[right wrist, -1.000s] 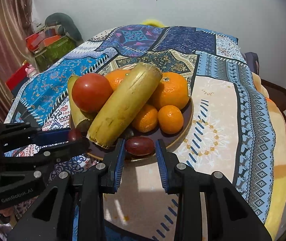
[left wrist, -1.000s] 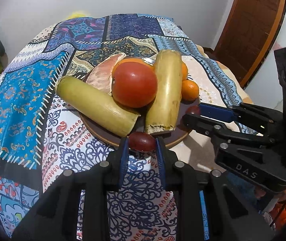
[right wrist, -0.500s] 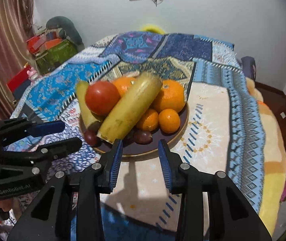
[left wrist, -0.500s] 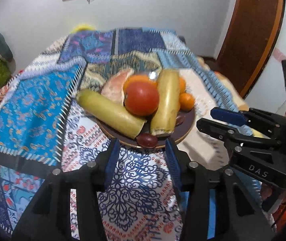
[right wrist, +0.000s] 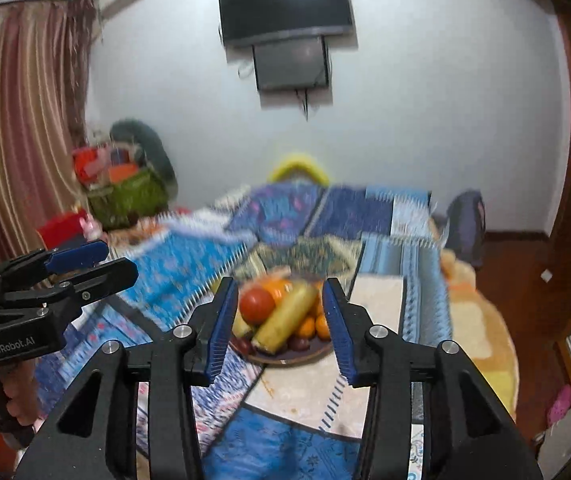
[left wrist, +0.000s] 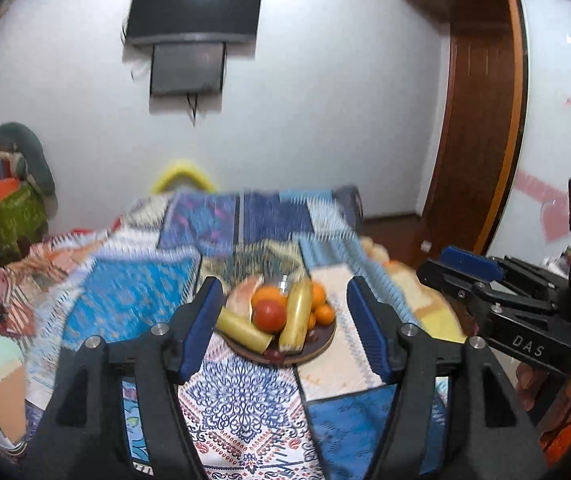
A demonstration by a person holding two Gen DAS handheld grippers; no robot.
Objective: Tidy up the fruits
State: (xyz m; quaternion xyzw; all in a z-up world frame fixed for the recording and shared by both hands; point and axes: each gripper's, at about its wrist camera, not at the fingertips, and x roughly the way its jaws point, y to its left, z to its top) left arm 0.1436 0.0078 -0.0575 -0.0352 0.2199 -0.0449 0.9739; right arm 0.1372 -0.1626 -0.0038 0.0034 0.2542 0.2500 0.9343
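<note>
A brown plate (left wrist: 323,340) on the patterned bed cover holds a red tomato (left wrist: 270,315), two pale yellow sugarcane-like pieces (left wrist: 296,322), several oranges (left wrist: 324,313), a pomelo slice and dark red grapes (left wrist: 273,355) at its near rim. My left gripper (left wrist: 285,324) hangs well back from the plate, its jaws opening with nothing between them. My right gripper (right wrist: 279,320) is also raised and back from the plate (right wrist: 285,356), its jaws opening and empty. The tomato (right wrist: 256,306) shows beyond it. Each view shows the other gripper at its side.
The quilt (left wrist: 133,300) covers a bed. A wall-mounted screen (left wrist: 195,8) hangs behind it. A cluttered green basket (right wrist: 125,196) and a curtain (right wrist: 17,120) stand to the left; a wooden door (left wrist: 481,128) is on the right. A person's hand (left wrist: 529,384) holds the right gripper.
Both grippers let go of the dark red grapes at the plate's rim, opened, and pulled up and back. The plate now looks small and far.
</note>
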